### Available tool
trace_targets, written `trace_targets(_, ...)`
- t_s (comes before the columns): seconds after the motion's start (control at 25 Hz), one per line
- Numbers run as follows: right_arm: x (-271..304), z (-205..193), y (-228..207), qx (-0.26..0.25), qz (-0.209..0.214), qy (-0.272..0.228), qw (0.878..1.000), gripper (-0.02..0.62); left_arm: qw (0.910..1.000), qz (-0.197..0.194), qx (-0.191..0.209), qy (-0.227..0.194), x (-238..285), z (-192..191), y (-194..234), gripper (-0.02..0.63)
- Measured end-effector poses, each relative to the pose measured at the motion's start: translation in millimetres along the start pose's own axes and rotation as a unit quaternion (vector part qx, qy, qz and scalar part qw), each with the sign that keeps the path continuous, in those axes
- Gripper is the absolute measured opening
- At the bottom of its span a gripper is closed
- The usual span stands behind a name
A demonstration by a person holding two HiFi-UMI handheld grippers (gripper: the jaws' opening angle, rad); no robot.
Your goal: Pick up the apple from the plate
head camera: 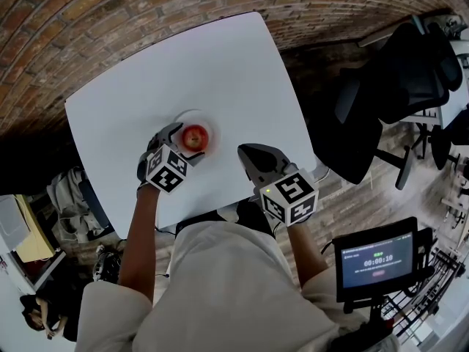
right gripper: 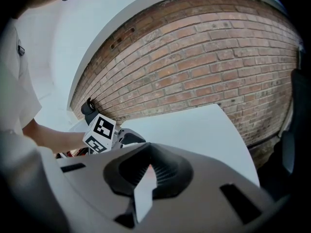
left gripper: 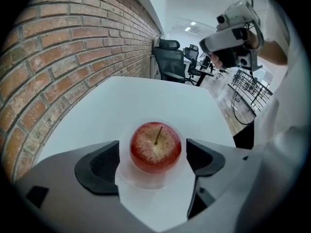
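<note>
1. Jaws of the left gripper (left gripper: 153,154) are held wide apart, flanking the apple (left gripper: 155,147) without touching it, so that a grip can be closed from both sides.
2. The apple is seated upright on the small plate (left gripper: 146,182), near the middle of the white table (left gripper: 146,96).
3. The right gripper (right gripper: 145,173) is held closed and empty, apart from the plate, and is judged unneeded.

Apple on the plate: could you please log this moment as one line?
apple: on plate, untouched | left hand-held gripper: open, jaws flanking apple | right hand-held gripper: shut, empty
</note>
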State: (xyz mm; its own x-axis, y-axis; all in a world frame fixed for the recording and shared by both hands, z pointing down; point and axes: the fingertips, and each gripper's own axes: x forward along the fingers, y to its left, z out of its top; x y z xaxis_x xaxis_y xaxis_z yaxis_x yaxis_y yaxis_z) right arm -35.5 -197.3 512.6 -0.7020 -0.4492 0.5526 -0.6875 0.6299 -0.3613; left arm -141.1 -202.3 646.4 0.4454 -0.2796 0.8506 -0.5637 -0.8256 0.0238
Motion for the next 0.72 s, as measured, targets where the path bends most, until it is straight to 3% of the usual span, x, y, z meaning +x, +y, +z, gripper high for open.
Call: trace_targets(0.72,1,-8,-1,0.004,-0.002,0.007,1.000,0.002,0.9992,-0.022,0.024,0.024,13,-7,-1,0.446)
